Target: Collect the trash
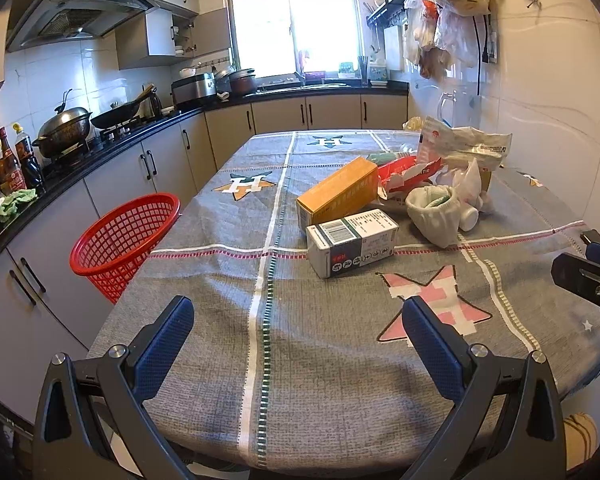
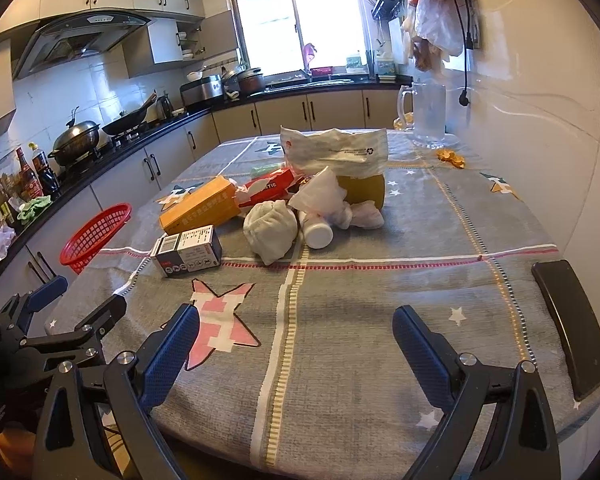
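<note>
Both grippers, left [image 1: 298, 322] and right [image 2: 296, 330], hover empty with fingers wide over the near table [image 1: 340, 400]. Nothing collected yet: boxes [image 1: 352, 242], wrappers and bags [image 2: 336, 152] sit mid-table, red basket [image 1: 124, 236] waiting empty beside it.

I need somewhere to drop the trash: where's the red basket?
The red basket stands off the table's left edge, beside the lower cabinets, in both views.

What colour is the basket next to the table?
The basket is red, with an open grid pattern. The left wrist view shows it best.
</note>
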`<state>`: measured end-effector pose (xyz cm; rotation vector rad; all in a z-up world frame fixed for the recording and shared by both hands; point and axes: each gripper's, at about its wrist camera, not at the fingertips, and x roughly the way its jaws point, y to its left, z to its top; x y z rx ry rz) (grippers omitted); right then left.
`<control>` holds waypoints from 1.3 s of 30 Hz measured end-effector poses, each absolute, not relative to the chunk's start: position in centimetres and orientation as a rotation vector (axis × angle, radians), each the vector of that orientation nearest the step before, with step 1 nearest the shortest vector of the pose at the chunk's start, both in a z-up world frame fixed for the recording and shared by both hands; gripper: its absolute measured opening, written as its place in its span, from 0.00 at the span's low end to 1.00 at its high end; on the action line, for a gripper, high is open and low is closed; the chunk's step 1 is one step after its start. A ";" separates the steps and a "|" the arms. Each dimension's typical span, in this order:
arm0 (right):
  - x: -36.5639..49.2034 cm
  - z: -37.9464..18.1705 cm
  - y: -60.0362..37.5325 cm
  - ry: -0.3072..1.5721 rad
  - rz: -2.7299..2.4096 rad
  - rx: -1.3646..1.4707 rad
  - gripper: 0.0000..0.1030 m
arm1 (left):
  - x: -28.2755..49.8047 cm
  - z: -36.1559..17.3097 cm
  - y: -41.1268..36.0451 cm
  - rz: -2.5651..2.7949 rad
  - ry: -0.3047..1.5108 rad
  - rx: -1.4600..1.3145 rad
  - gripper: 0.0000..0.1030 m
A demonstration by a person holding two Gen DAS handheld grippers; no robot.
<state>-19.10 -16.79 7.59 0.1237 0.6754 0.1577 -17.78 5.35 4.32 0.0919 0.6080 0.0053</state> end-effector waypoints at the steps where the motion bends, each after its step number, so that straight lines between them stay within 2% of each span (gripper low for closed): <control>1: -19.0 7.5 -16.8 0.677 0.161 0.125 0.95 | -17.7 4.3 5.4 0.005 0.610 0.093 1.00; 8: -17.2 7.3 -17.0 0.725 0.234 0.173 0.82 | -15.6 4.4 7.4 -0.097 0.668 0.058 1.00; 10: -16.4 7.2 -17.0 0.739 0.260 0.190 0.79 | -14.6 4.4 7.9 -0.118 0.684 0.044 0.96; 12: -15.6 7.2 -17.0 0.752 0.275 0.209 0.79 | -13.1 4.4 8.7 -0.146 0.712 0.020 0.81; 14: -15.0 7.1 -17.0 0.757 0.276 0.216 0.79 | -11.7 4.3 9.0 -0.206 0.744 -0.006 0.77; 25: -13.2 6.4 -18.7 0.783 0.246 0.271 0.79 | -5.3 3.3 6.6 -0.403 0.819 0.050 0.74; 34: -11.6 6.1 -19.5 0.802 0.251 0.307 0.79 | -8.7 3.8 3.0 -0.628 0.826 0.114 0.73; 39: -10.3 6.2 -19.5 0.811 0.271 0.335 0.79 | -7.6 3.6 2.3 -0.540 0.822 0.157 0.73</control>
